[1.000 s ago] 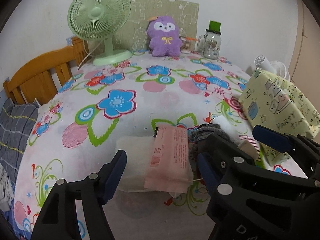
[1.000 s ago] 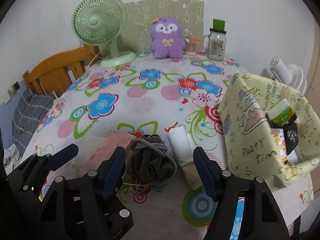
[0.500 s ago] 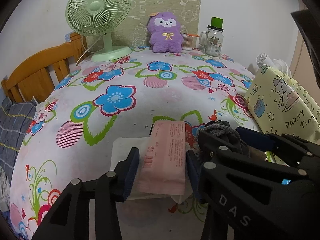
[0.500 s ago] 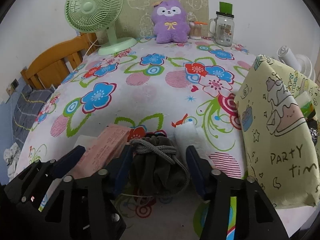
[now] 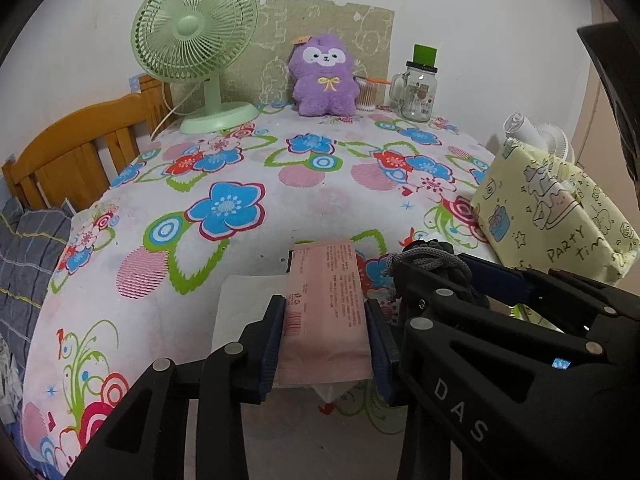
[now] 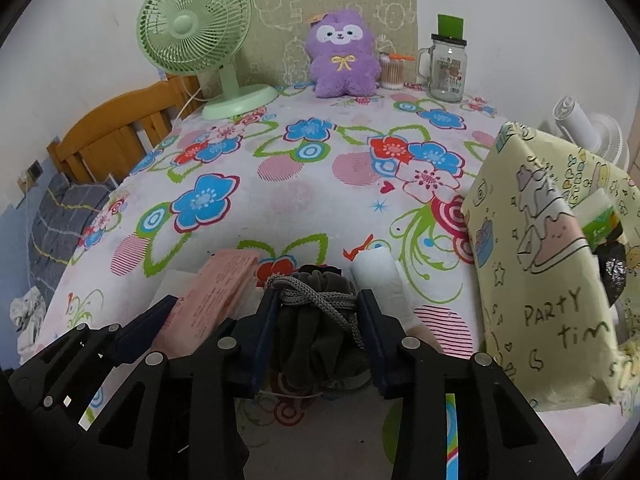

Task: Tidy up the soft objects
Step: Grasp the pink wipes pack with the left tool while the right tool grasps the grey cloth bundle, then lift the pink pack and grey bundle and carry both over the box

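Observation:
My left gripper (image 5: 325, 326) is shut on a pink tissue pack (image 5: 326, 300) that lies on a white flat packet (image 5: 244, 304) on the flowered table. My right gripper (image 6: 316, 320) is shut on a dark grey drawstring pouch (image 6: 316, 332) with a grey cord, just right of the pink pack (image 6: 216, 292). A white rolled cloth (image 6: 378, 276) lies right of the pouch. A yellow "Party time" box (image 6: 536, 264) stands at the right, open on its far side with items inside. The pouch (image 5: 432, 256) and the right gripper also show in the left wrist view.
At the table's back stand a green fan (image 6: 200, 36), a purple plush (image 6: 344, 56), a cotton swab jar (image 6: 392, 72) and a glass mug jar (image 6: 448, 68). A wooden chair (image 6: 116, 136) is at the left. A white fan (image 6: 592, 128) is behind the box.
Both grippers moved down and forward and closed: the left onto the pink pack, the right onto the grey pouch. Both were wide open a second ago.

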The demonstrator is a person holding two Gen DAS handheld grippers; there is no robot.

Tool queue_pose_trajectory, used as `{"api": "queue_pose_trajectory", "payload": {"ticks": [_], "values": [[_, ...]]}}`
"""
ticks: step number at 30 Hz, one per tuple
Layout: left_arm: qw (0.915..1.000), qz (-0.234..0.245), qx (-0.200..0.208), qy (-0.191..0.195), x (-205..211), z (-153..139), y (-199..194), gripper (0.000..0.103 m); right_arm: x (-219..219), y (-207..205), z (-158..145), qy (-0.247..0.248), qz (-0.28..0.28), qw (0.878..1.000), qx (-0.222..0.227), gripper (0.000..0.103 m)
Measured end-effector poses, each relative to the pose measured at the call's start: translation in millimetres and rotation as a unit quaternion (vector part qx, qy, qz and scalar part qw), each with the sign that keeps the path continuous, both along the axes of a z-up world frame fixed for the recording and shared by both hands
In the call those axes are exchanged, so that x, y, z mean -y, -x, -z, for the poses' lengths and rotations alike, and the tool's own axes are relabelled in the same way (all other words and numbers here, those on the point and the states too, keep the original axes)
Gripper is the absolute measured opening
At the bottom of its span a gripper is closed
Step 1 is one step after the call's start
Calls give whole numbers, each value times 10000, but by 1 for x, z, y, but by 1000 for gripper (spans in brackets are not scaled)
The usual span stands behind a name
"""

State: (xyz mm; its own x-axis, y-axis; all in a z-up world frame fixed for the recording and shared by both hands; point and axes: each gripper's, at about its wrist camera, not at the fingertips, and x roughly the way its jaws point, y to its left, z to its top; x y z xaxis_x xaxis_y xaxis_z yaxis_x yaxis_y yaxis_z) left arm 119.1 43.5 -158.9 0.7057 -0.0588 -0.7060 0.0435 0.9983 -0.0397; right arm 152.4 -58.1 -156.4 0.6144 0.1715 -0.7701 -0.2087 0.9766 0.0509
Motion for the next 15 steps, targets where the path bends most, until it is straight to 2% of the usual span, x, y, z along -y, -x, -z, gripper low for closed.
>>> {"api": "queue_pose_trajectory", "payload": {"ticks": [15], "values": [[9990, 19, 442, -25, 11, -41, 24, 40, 10, 27, -45, -80, 30, 9986, 519, 43]]}}
